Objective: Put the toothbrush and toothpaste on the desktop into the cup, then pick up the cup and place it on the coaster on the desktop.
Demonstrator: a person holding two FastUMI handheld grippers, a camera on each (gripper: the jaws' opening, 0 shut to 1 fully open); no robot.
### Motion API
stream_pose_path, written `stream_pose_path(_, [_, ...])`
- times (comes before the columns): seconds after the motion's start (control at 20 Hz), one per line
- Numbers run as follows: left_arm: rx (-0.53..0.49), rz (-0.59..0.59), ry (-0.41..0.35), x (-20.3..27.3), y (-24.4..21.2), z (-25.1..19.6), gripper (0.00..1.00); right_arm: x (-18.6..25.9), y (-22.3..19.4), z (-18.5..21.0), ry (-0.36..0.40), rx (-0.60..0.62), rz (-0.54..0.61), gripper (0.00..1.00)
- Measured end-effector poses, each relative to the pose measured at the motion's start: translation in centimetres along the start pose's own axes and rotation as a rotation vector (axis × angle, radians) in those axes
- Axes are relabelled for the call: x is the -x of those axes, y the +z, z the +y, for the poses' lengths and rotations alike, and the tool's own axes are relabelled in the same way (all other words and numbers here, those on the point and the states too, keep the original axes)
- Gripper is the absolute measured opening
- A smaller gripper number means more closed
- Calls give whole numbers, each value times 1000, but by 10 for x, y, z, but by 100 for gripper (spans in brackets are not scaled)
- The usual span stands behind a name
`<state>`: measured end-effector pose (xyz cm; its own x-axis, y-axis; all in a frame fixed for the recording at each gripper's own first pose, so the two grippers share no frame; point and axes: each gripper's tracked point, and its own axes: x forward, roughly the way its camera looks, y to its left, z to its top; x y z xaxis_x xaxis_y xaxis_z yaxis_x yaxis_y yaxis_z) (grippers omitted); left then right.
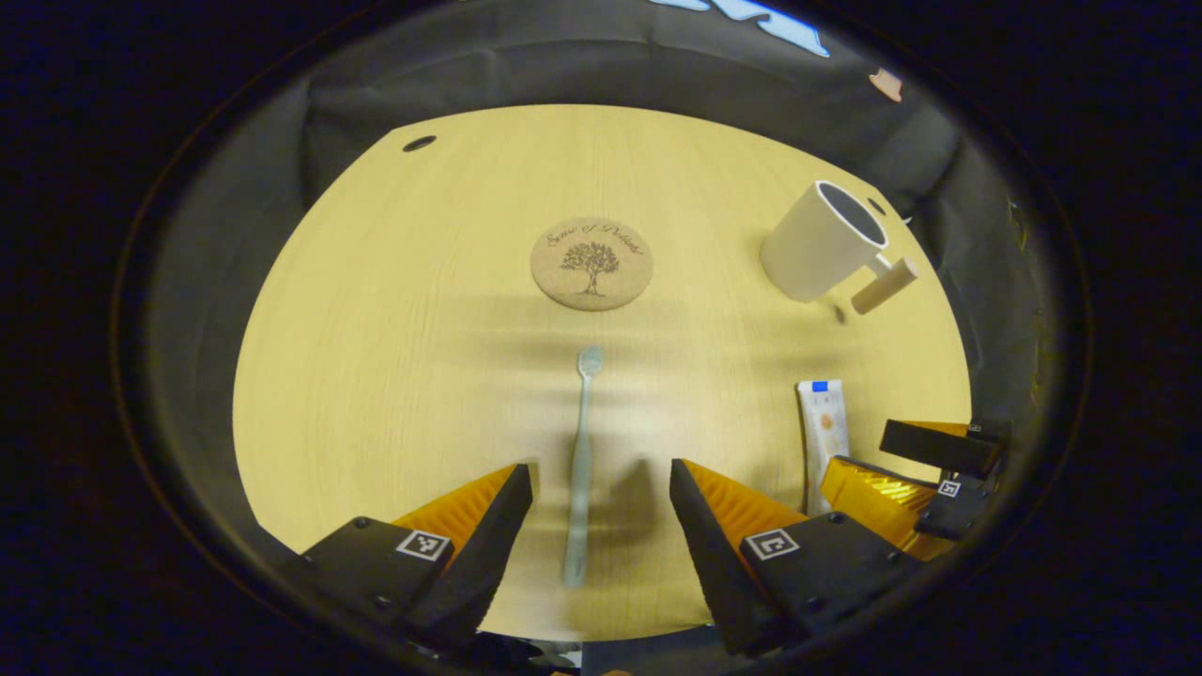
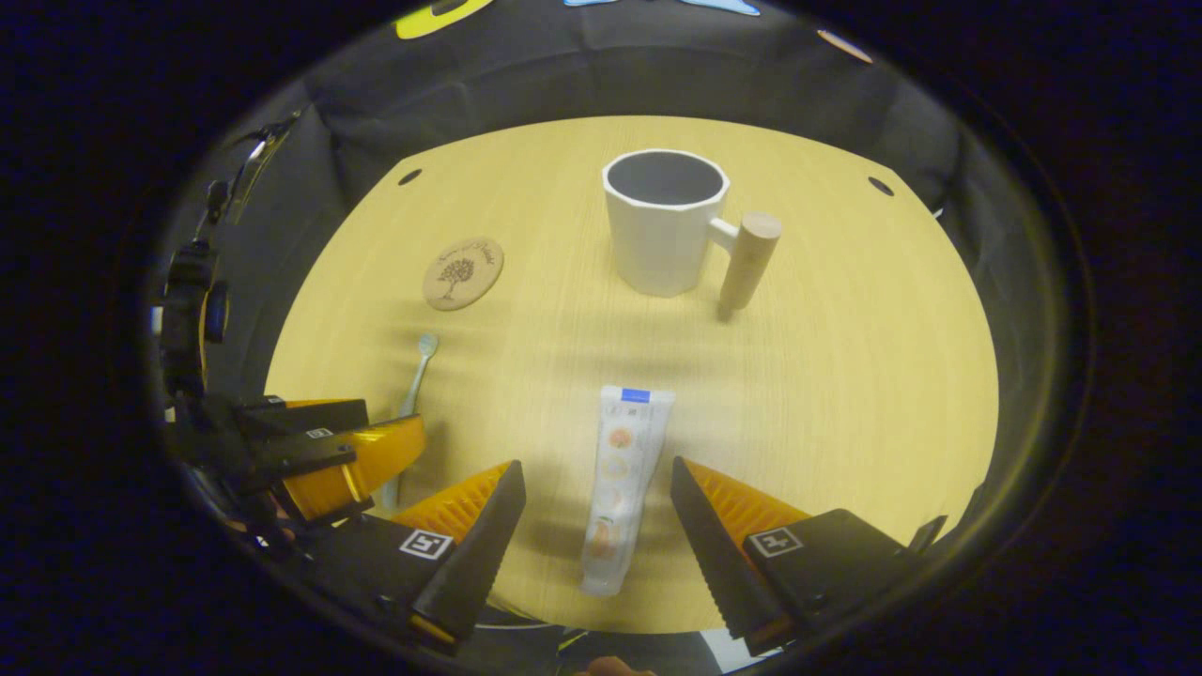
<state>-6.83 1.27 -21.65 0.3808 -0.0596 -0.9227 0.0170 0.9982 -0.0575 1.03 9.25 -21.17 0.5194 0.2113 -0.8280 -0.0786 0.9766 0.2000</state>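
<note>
Between our left gripper's (image 1: pixel 601 502) spread fingers lies the toothbrush (image 1: pixel 580 469), short of the coaster (image 1: pixel 592 264); our right gripper (image 2: pixel 598 502), also open, straddles the toothpaste tube (image 2: pixel 620 488) before the cup (image 2: pixel 665 221). We should lower squarely, then pinch mid-length.

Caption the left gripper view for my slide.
Open left gripper straddling the toothbrush, coaster and cup beyond.
</note>
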Motion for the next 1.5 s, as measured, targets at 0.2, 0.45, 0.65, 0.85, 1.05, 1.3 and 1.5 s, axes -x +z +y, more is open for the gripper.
stream_pose_path(0.2, [-22, 70, 12, -11, -2, 2, 98, -12, -5, -4, -26, -7, 58, 99])
stream_pose_path(0.45, [-35, 154, 16, -23, -11, -3, 98, -23, -10, -5, -24, -47, 135, 99])
stream_pose_path(0.65, [-98, 178, 47, -28, -14, -2, 89, -33, -12, -3, -18, -55, 181, 99])
stream_pose_path(0.85, [-127, 208, 49, -27, -13, -4, 80, -36, -20, -13, -48, -39, 235, 81])
stream_pose_path(1.05, [-143, 207, 46, -27, -13, -8, 60, -36, -19, -18, -62, -33, 269, 69])
stream_pose_path(1.3, [-151, 176, 40, -27, -13, -12, 37, -46, -25, -18, -97, 4, 288, 53])
stream_pose_path(1.5, [-135, 167, 27, -26, -11, -12, 20, -39, -22, -18, -84, 34, 288, 37])
